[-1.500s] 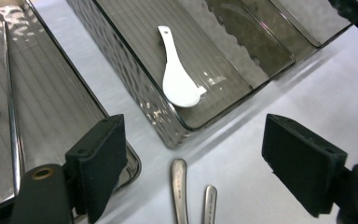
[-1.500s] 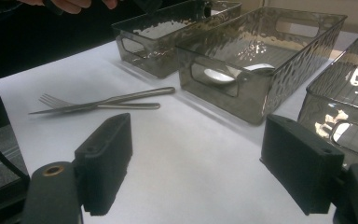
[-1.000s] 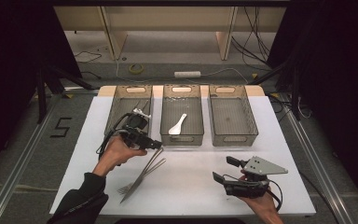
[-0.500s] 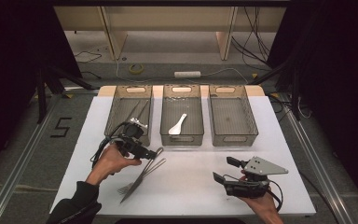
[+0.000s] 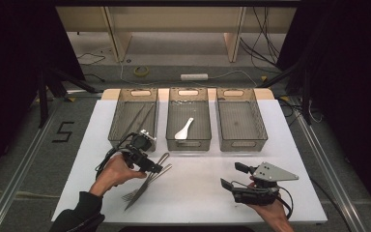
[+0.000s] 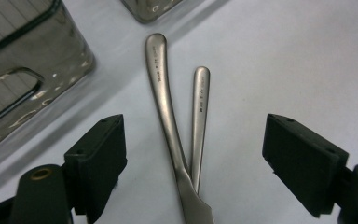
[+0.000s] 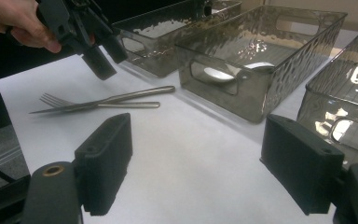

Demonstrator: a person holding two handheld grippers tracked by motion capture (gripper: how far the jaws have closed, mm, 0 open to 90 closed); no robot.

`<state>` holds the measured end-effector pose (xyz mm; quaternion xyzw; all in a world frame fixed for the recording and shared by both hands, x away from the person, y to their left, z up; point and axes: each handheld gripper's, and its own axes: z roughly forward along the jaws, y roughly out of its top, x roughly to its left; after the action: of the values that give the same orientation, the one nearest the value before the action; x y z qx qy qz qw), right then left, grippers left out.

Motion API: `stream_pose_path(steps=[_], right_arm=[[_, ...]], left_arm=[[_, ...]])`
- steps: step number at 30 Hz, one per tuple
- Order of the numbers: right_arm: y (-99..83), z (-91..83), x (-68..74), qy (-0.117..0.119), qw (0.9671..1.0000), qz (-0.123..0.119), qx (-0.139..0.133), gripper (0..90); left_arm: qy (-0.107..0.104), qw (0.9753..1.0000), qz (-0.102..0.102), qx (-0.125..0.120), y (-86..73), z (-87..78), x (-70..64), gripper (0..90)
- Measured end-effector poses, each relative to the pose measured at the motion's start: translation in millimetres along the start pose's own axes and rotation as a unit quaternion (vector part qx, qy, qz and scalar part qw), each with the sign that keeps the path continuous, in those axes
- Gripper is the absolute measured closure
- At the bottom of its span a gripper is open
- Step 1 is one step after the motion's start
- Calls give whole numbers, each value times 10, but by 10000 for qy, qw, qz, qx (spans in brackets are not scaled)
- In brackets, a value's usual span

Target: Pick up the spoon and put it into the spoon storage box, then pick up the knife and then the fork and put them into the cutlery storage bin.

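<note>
A steel knife and a fork lie crossed on the white table, handles pointing toward the bins. In the left gripper view my left gripper hangs open just above them, one jaw on either side of the two handles, touching neither. From above, the left gripper is at the handle ends of the knife and fork. My right gripper rests open and empty low over the table's front right. The right gripper view shows its jaws wide apart, with the fork and knife beyond.
Three clear bins stand in a row at the back. The left bin holds thin metal sticks, the middle bin a white spoon, and the right bin nothing. Bare table lies between the two grippers.
My left gripper has come from the left bin's front edge down and toward the person, to the cutlery handles. The right gripper has stayed still.
</note>
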<state>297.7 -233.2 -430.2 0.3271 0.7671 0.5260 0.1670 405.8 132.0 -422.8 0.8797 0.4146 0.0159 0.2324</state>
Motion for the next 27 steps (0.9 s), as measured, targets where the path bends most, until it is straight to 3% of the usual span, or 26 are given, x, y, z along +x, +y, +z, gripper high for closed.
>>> stream_pose_path(steps=[10, 18, 27], right_arm=[[-5, -9, -2, -14, 10000, 11, 5, 255], [-3, -5, 4, -14, 10000, -10, 30, 255], [-3, -4, -1, 9, 10000, -16, 20, 255]], left_arm=[[62, 9997, 131, 175, -38, 85, -51, 209], [160, 9990, 126, 392, -74, 196, -62, 211], [323, 9982, 118, 501, -76, 257, -44, 304]])
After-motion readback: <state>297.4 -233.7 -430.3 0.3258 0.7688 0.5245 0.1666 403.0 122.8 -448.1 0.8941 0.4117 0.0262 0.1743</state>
